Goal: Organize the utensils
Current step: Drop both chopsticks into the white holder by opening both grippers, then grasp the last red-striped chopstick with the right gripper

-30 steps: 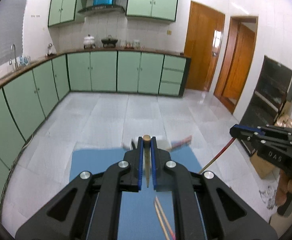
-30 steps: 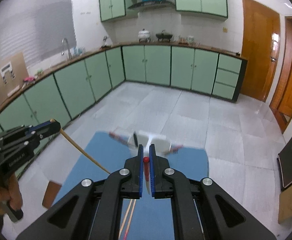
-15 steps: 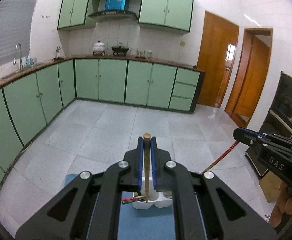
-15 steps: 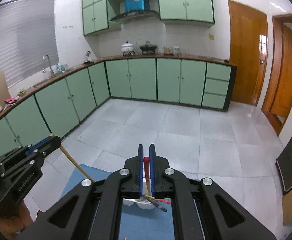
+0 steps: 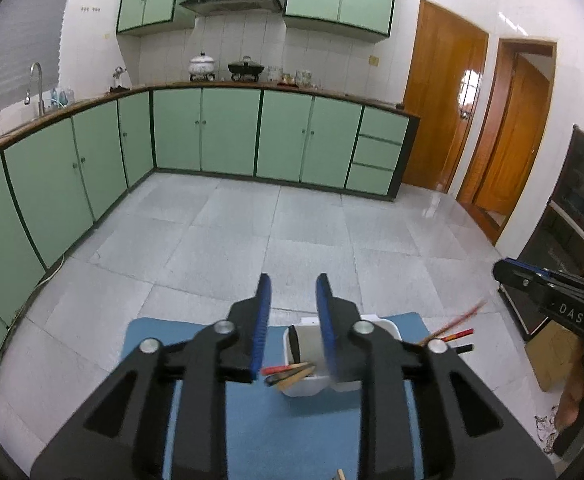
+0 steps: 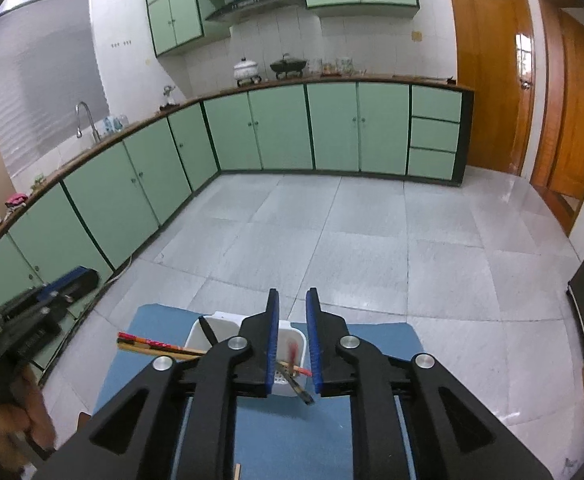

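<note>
A white utensil holder (image 5: 307, 390) (image 6: 220, 326) stands on a blue mat (image 5: 276, 428) (image 6: 375, 340). Several chopsticks (image 5: 290, 374) (image 6: 148, 345) lie across its rim, their ends sticking out on both sides. Over the holder, my left gripper (image 5: 293, 284) (image 6: 84, 278) is opening, with nothing between its blue pads. The jaws of my right gripper (image 6: 292, 298) (image 5: 501, 270) are opening too. A blurred red chopstick (image 6: 293, 350) (image 5: 469, 314) is loose between them, dropping toward the holder, and the pads do not press on it.
A wooden chopstick tip (image 5: 339, 474) (image 6: 237, 472) lies on the mat near me. The mat sits above a grey tiled floor (image 5: 252, 240). Green cabinets (image 5: 228, 132) line the left and far walls. Wooden doors (image 5: 443, 104) and a black cabinet (image 5: 579, 208) stand on the right.
Both grippers moved forward and down to the holder. Each was shut on a chopstick; both jaws have now parted and the chopsticks have left the pads.
</note>
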